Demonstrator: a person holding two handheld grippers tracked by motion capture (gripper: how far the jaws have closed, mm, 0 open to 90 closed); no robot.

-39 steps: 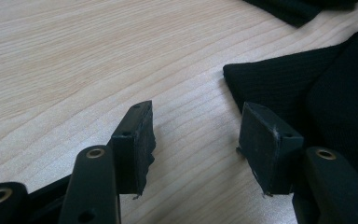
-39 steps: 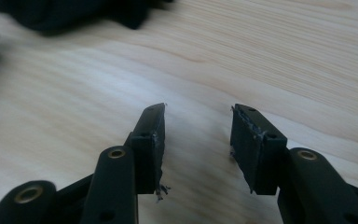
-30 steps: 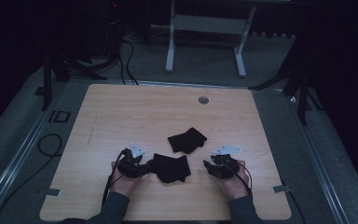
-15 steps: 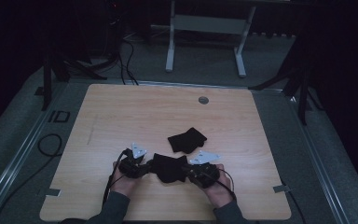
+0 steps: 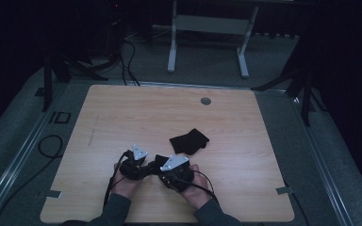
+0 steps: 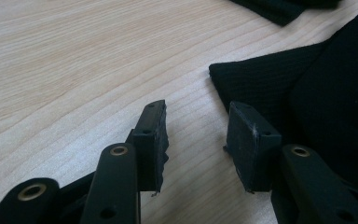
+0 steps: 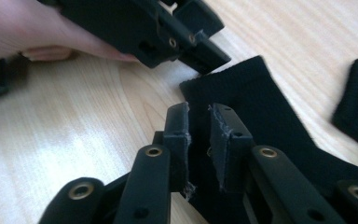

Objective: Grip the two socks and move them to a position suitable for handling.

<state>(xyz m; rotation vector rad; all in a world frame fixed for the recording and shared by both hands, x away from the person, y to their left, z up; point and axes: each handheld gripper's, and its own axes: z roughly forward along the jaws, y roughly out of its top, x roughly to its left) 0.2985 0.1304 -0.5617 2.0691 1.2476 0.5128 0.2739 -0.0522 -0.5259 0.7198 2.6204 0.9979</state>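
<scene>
My right claw (image 5: pixel 162 170) has slid left across the tabletop (image 5: pixel 122 117) in the last second, from lower right of centre to close beside my left claw (image 5: pixel 143 168); both now sit at the near sock (image 7: pixel 256 116), so I judge a two-claw grab or fold is starting; right jaws narrow, straddling the cloth, not closed; left jaws wide, empty, at the sock's corner; sock black, ribbed, flat, lower centre; second sock (image 5: pixel 189 141) just above, apart.
</scene>
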